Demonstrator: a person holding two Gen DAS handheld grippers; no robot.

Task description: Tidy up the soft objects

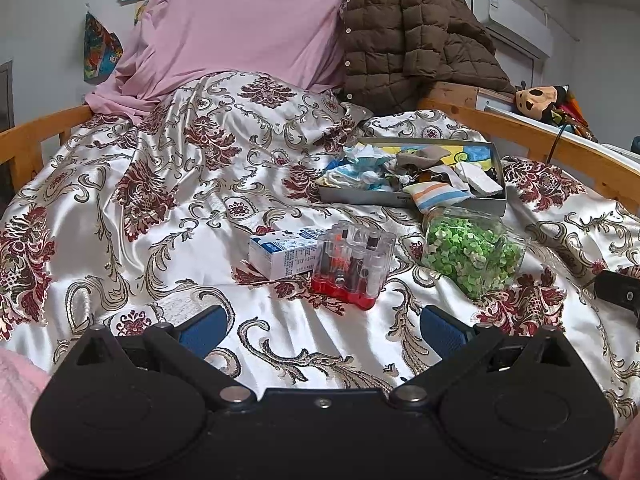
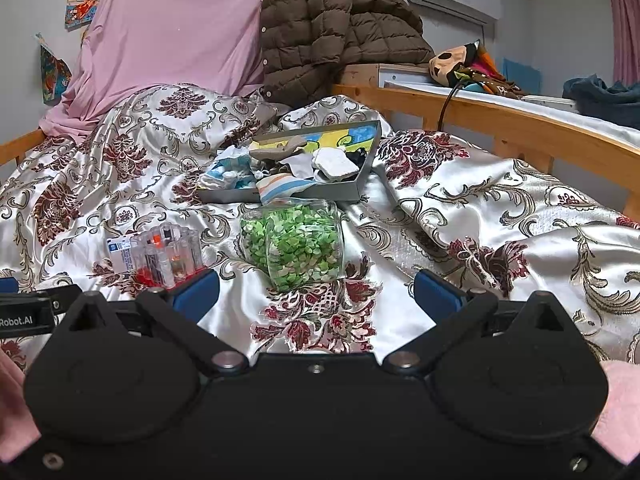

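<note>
Both grippers low over a satin floral bedspread (image 1: 200, 184), each with jaws spread wide and nothing between them. Left gripper (image 1: 322, 330) at 6 o'clock of its view, blue pads (image 1: 202, 330) hovering above bare cloth. Right gripper (image 2: 316, 294) likewise at 6 o'clock of its view, blue pads (image 2: 436, 292) apart, a corner of the other tool poking in at 9 o'clock. Soft objects (image 1: 400, 172) heaped in a shallow grey tray (image 1: 360, 196) with a colourful drawing on its floor: small socks and cloths in white, blue, tan, plus one striped piece (image 1: 438, 196) drooping over the near wall. Tray at 1 o'clock in the left view, 12 o'clock in the right view. Just in front of the tray, a clear jar (image 2: 296, 244) on its side, full of green and white bits, touching or nearly touching the striped piece; cannot tell which. Beside the jar toward 9 o'clock, a clear plastic case with a red base (image 1: 352, 264), touching a small white and blue carton (image 1: 282, 252) behind it. Pink sheet (image 1: 240, 20) and brown quilted jacket (image 1: 412, 32) piled at 12 o'clock, at the far end of the bed. Wooden bed rail (image 2: 500, 120) along the 2 o'clock side, a plush toy (image 2: 456, 62) beyond it. Pink fuzzy sleeve (image 1: 20, 412) at 8 o'clock of the left view.
</note>
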